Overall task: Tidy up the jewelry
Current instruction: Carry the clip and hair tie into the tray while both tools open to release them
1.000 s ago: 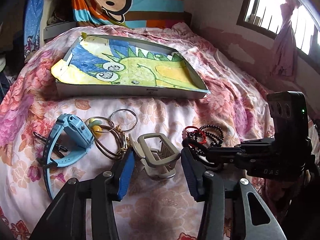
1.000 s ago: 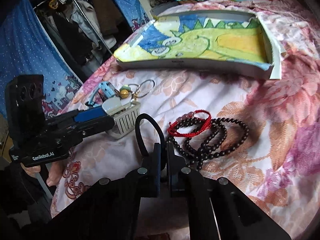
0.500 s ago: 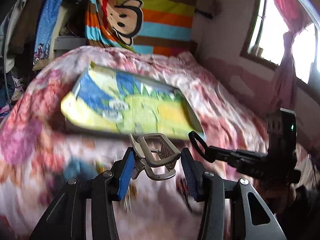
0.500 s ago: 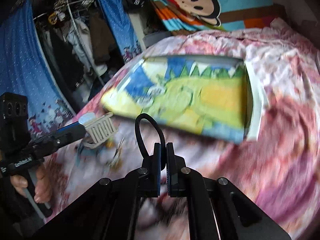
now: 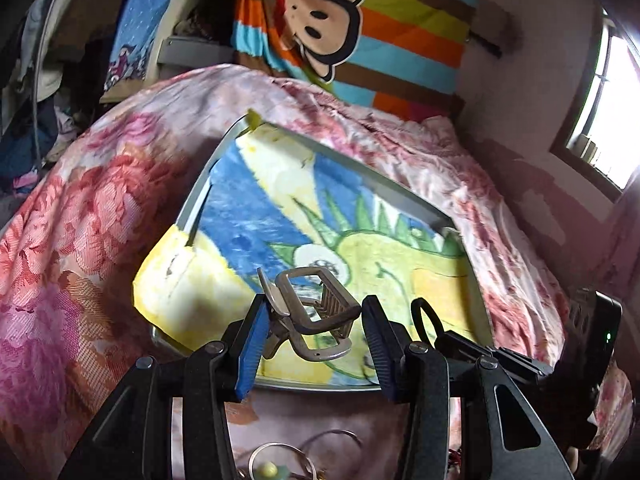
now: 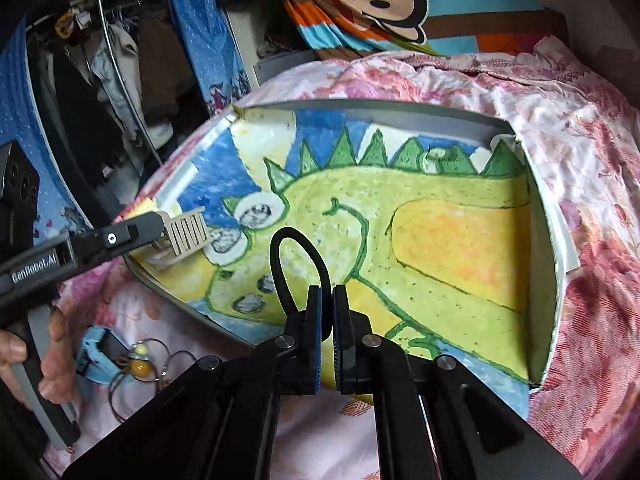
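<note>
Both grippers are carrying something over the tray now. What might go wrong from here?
1. The hair clip sits skewed between the left gripper fingers, so it may twist free before it is low over the tray.
2. The right gripper pinches only the bottom of the black hair tie; the loop could slip out.
3. The grippers are close together and may bump when releasing.

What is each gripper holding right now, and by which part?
The left gripper clamps a beige hair claw clip across its sides. The right gripper pinches a black hair tie at the bottom of its loop.
</note>
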`<move>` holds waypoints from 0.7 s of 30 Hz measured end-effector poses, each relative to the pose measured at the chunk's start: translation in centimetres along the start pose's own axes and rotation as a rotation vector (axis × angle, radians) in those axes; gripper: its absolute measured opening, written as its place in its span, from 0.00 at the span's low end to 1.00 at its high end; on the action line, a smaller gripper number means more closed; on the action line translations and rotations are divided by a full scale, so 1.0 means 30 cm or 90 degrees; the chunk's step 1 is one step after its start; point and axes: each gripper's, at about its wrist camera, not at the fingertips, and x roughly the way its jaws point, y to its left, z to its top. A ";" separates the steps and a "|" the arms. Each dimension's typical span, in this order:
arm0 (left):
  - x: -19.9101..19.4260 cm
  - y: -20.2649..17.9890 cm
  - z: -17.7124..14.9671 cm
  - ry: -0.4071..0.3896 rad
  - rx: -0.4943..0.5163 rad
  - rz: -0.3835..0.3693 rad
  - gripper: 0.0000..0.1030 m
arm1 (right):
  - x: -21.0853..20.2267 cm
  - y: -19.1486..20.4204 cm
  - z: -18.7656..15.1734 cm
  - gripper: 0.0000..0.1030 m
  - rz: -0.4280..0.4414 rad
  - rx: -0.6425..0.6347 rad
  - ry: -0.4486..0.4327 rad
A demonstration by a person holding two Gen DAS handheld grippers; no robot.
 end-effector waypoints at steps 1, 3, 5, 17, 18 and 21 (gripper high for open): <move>0.001 0.006 -0.003 0.003 -0.003 0.004 0.44 | 0.005 0.002 -0.001 0.05 -0.001 -0.002 0.004; 0.008 0.014 -0.003 0.008 -0.010 0.007 0.44 | 0.005 0.006 -0.003 0.05 -0.006 -0.006 0.007; 0.007 0.012 -0.006 0.011 -0.008 0.008 0.47 | -0.003 0.007 -0.002 0.07 -0.011 -0.010 0.009; -0.180 -0.047 -0.059 -0.068 0.008 0.018 0.97 | -0.290 -0.029 -0.057 0.68 -0.057 -0.016 -0.089; -0.211 -0.062 -0.072 -0.083 0.013 0.015 0.99 | -0.331 -0.028 -0.068 0.70 -0.062 -0.021 -0.103; -0.285 -0.096 -0.100 -0.102 0.034 0.008 1.00 | -0.446 -0.014 -0.102 0.78 -0.076 -0.035 -0.146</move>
